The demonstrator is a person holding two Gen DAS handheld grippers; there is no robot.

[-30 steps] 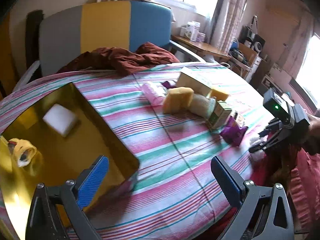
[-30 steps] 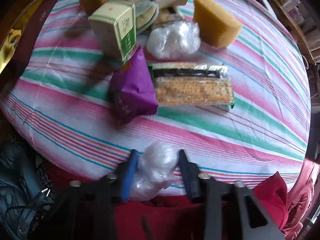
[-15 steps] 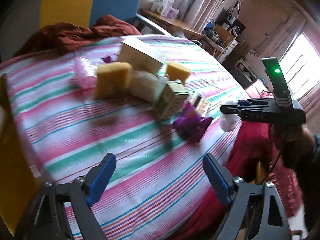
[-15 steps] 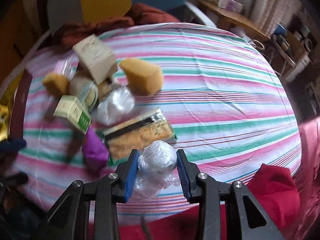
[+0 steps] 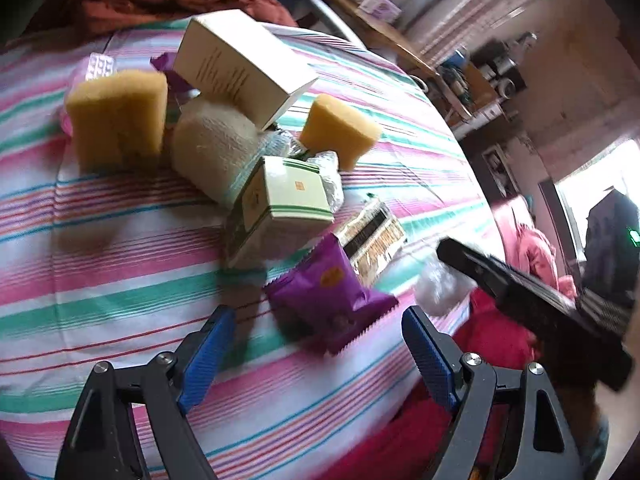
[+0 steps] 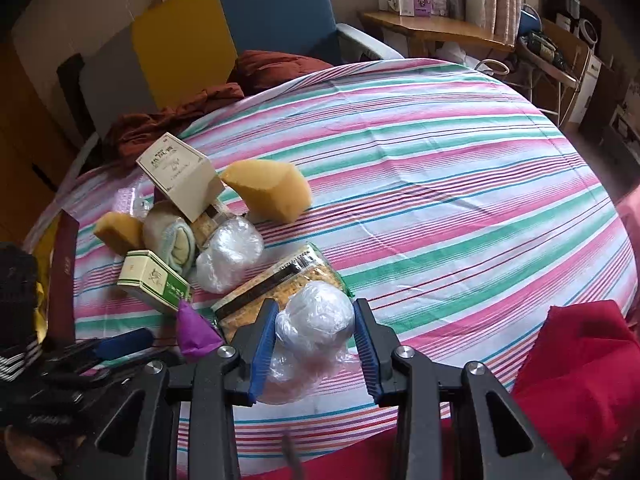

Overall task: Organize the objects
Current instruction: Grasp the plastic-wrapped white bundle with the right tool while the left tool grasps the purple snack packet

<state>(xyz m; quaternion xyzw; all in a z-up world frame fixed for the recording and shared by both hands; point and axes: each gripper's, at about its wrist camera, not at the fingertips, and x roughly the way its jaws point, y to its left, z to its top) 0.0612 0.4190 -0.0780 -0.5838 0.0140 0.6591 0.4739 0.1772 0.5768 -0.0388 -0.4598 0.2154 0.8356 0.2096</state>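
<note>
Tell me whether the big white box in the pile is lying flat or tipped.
Tipped. The white box slants, one end propped on the towel roll and clear of the striped cloth.

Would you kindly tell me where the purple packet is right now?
In the left wrist view the purple packet lies on the striped tablecloth, just ahead of the open left gripper, beside the green-and-white box.
</note>
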